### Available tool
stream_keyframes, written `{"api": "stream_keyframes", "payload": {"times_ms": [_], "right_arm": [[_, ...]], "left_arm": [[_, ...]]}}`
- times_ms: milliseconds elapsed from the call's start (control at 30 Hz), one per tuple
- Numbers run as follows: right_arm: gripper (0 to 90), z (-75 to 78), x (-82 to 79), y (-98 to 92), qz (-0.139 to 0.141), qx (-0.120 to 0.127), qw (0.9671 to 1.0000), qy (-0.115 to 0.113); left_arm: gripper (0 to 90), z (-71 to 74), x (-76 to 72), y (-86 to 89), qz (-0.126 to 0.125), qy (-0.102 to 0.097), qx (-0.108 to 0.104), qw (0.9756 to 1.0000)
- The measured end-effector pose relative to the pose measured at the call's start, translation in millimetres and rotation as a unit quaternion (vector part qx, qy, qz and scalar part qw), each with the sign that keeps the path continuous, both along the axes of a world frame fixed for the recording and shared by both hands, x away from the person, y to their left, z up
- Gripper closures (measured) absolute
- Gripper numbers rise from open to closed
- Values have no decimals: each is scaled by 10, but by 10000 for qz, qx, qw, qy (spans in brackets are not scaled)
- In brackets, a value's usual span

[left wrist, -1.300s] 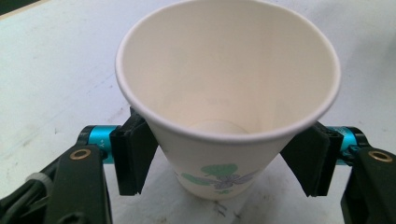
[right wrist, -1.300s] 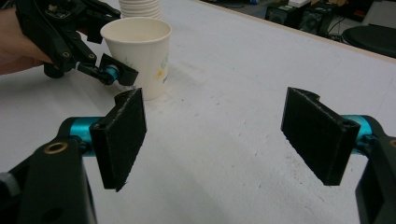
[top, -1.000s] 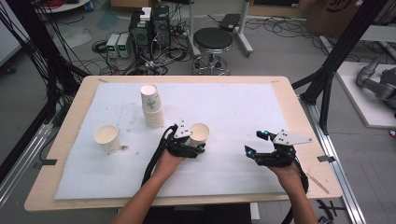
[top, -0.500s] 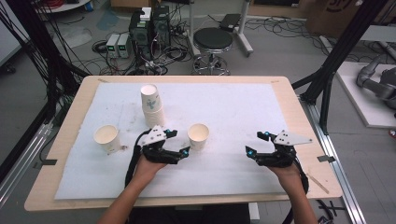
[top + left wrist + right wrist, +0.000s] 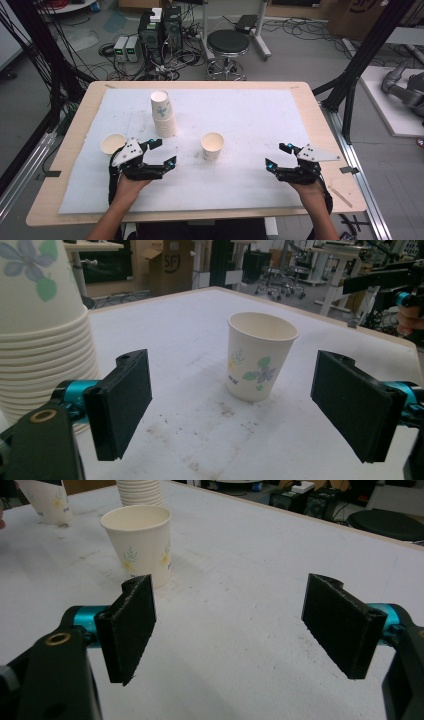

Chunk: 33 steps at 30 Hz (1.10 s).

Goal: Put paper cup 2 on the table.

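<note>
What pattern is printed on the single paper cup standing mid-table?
The paper cup is cream-white with a floral print: purple flower, green leaves, a yellowish bloom. The left gripper view shows it best.

Cup stack (image 5: 40, 340) cropped at frame edge

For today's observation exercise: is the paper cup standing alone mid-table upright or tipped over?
Upright. The paper cup stands on its base on the white mat, open rim facing up, free of both grippers.

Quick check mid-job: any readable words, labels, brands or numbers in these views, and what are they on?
"SF": on the cardboard box behind the table, left gripper view; the rest of its print is unclear.
Small dark print low on the single paper cup: too blurred to read.
Dark marking on the cardboard box at the high view's top right: cut off, unreadable.
Nothing else is legible.
</note>
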State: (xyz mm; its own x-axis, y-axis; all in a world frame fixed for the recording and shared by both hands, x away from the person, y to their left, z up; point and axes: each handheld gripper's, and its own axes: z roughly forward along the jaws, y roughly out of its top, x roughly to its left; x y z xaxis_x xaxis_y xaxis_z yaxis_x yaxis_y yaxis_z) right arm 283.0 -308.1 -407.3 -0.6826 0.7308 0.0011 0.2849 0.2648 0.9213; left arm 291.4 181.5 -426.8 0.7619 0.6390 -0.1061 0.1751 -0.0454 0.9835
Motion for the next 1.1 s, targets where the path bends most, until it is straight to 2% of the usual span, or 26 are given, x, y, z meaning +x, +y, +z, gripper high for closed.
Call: {"api": "stream_keyframes", "payload": {"times_ms": [333, 533, 1100], "right_arm": [[223, -15, -54, 35, -76, -20, 9999, -70], [223, -26, -45, 33, -63, -5, 10000, -74], [224, -50, -39, 17, -122, -65, 9999, -101]], "left_arm": [[169, -2, -104, 105, 199, -167, -143, 9996], [169, -34, -96, 83, 170, -103, -118, 9997], [171, -53, -93, 54, 133, -89, -74, 9998]]}}
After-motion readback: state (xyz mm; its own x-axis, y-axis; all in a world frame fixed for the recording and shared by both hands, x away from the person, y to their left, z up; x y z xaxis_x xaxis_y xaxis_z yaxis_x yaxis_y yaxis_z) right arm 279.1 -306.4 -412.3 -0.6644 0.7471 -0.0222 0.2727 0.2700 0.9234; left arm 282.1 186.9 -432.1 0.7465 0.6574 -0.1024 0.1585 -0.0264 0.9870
